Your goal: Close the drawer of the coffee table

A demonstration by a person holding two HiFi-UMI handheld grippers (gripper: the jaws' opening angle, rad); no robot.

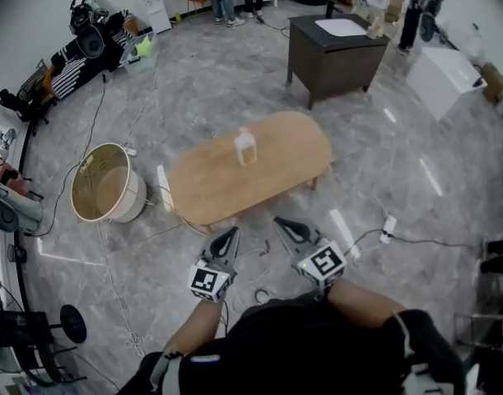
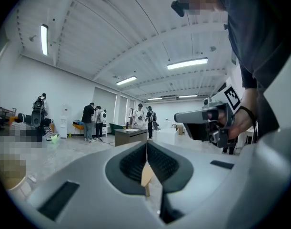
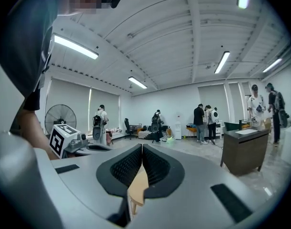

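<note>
Holds left gripper [image 1: 232, 232] and right gripper [image 1: 278, 221] side by side, jaws of each pressed together on nothing, near the long front edge of the coffee table [image 1: 206, 186]; clear bottle [image 1: 245, 147] upright mid-tabletop.

The left gripper [image 1: 232, 234] and the right gripper [image 1: 281, 224] are held side by side before the near edge of the coffee table [image 1: 276, 151], pointed towards it. Both pairs of jaws are pressed together, with nothing gripped.
</note>
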